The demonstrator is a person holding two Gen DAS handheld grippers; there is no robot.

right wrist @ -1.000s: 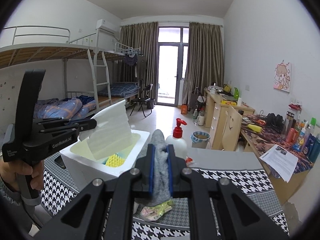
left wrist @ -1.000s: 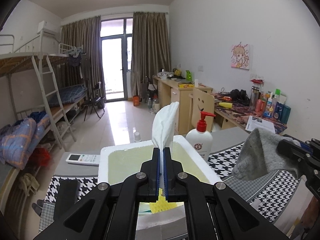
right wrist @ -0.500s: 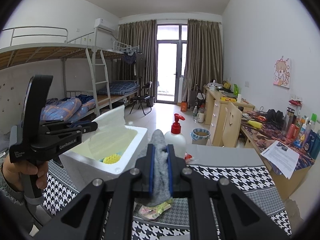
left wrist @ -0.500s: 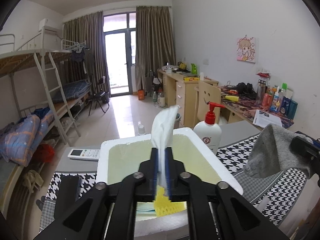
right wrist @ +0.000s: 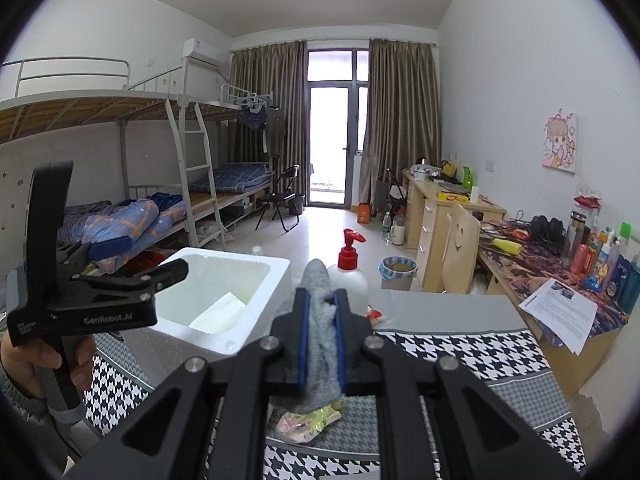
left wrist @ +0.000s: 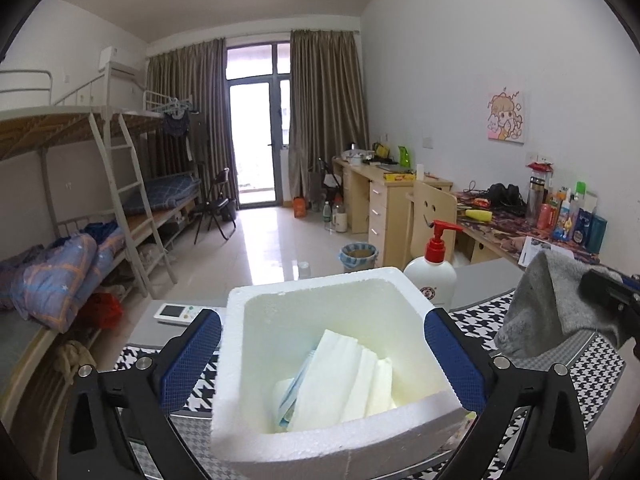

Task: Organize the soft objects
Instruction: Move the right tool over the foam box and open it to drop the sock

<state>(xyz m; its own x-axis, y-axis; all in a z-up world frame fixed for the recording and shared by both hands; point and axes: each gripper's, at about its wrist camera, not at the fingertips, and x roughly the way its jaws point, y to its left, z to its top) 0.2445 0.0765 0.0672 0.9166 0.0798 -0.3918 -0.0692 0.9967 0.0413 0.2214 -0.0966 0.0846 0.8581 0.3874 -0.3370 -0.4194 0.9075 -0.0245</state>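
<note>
**White cloth dropped in the foam box, grey cloth still clamped**

The left gripper (left wrist: 322, 354) has just been opening and now stands spread wide, its blue ribbed pads either side of the foam box (left wrist: 320, 436) with nothing between them but the box itself. Just ahead of it and below, a folded white cloth (left wrist: 340, 380) lies loose inside, soft and creased, leaning on something pale blue that is too hidden to name. The box is thick, grainy white polystyrene, square with rounded inner corners.

The right gripper (right wrist: 322, 338) is closed tight on a fuzzy grey cloth (right wrist: 320, 320), which stands up between the pads in a rounded peak and sags below them. Under it, on the houndstooth-patterned table (right wrist: 460, 356), lies a crinkled yellow-green wrapper (right wrist: 310, 420), seen only from the right wrist.

Beyond the box stands a white pump bottle (left wrist: 432, 272) with a red head. The left wrist view alone shows a white remote (left wrist: 176, 313) left of the gripper; the right wrist view alone shows the person's hand (right wrist: 44, 360) on the left gripper's handle.
</note>
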